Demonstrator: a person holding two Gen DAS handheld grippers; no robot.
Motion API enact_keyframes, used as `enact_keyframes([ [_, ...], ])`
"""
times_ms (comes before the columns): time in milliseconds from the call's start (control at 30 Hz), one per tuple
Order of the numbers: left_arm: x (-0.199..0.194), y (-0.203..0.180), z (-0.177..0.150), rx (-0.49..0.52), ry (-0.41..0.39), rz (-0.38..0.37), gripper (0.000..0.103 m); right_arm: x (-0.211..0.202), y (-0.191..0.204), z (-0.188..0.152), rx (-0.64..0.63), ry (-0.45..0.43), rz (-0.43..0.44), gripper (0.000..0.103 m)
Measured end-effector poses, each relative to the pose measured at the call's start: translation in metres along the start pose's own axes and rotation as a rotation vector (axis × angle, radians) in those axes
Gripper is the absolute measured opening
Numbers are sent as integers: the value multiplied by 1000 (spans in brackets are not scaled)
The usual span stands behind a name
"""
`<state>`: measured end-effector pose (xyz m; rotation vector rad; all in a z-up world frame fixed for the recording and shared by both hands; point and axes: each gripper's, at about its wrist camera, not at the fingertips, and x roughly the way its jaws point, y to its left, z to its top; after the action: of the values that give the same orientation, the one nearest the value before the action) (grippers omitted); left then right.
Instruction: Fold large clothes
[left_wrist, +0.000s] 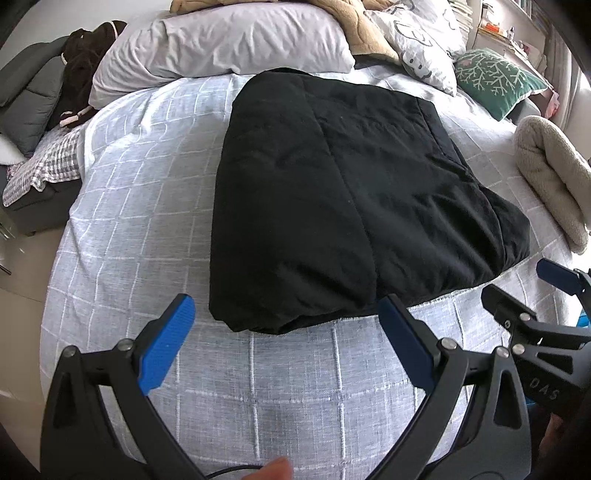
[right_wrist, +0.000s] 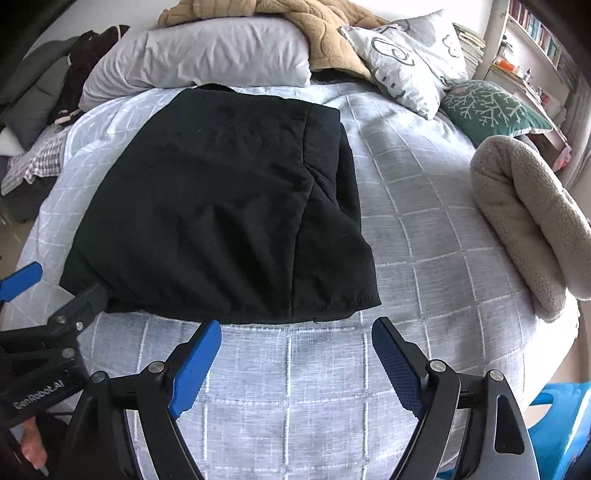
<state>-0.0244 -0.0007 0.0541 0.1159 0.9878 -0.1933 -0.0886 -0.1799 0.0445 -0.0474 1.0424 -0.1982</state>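
2 claws, left claw (left_wrist: 284, 314) and right claw (right_wrist: 295, 332), wide open, empty, near black garment (right_wrist: 221, 192).

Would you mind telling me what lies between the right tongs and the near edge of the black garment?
Only bare checked bedspread lies between the right tongs and the black garment, seen in the right wrist view.

Both tongs (left_wrist: 286, 332) (right_wrist: 295, 350) are black with blue ribbed pads (left_wrist: 168, 345), silver pivot screws and white lettering.
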Motion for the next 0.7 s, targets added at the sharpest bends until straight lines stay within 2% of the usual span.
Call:
enact_keyframes([
  [700,4,1,-6,5,25,-12,99,-1,-3,-1,44,4,8,86],
])
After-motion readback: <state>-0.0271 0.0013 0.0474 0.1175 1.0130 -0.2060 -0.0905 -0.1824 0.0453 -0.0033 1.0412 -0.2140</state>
